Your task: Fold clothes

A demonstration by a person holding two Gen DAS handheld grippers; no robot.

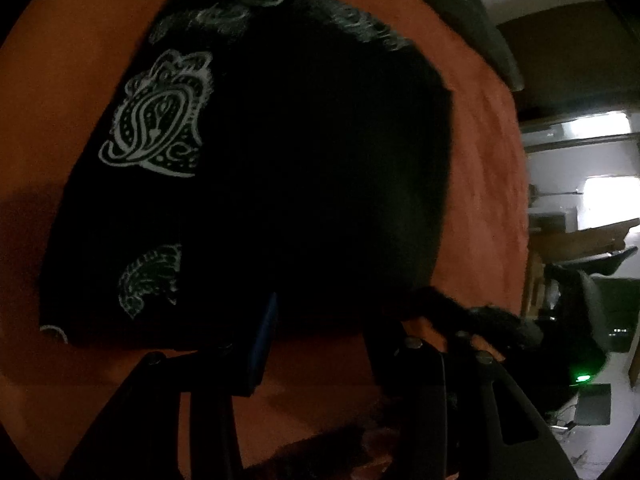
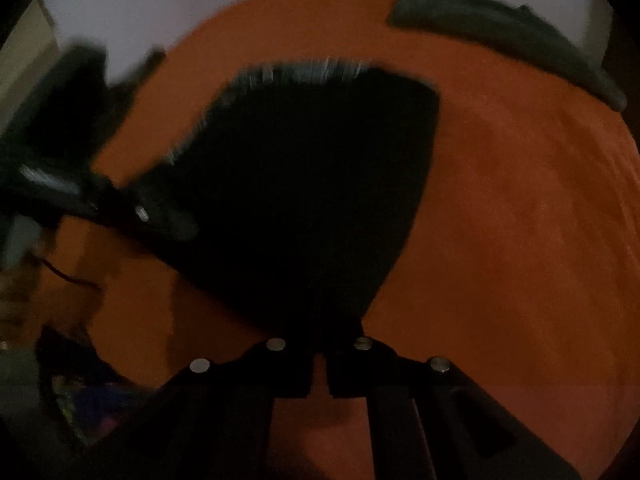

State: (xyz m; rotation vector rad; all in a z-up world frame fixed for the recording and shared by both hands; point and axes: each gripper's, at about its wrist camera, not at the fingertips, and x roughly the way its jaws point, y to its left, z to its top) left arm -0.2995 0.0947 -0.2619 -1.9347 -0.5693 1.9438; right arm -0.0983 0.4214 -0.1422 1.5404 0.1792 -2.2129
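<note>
Right tool (image 2: 320, 344) pinches the black cloth's (image 2: 312, 184) near corner — left tool (image 1: 316, 344) open beside it.

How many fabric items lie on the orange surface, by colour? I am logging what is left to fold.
Black cloth with white paisley print: 1
Dark grey-green cloth, near the far edge: 1
Total: 2, both lying on the orange cover.

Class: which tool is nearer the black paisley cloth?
Right. The right tool is shut at the black paisley cloth's edge; the left tool is open just off it.
</note>
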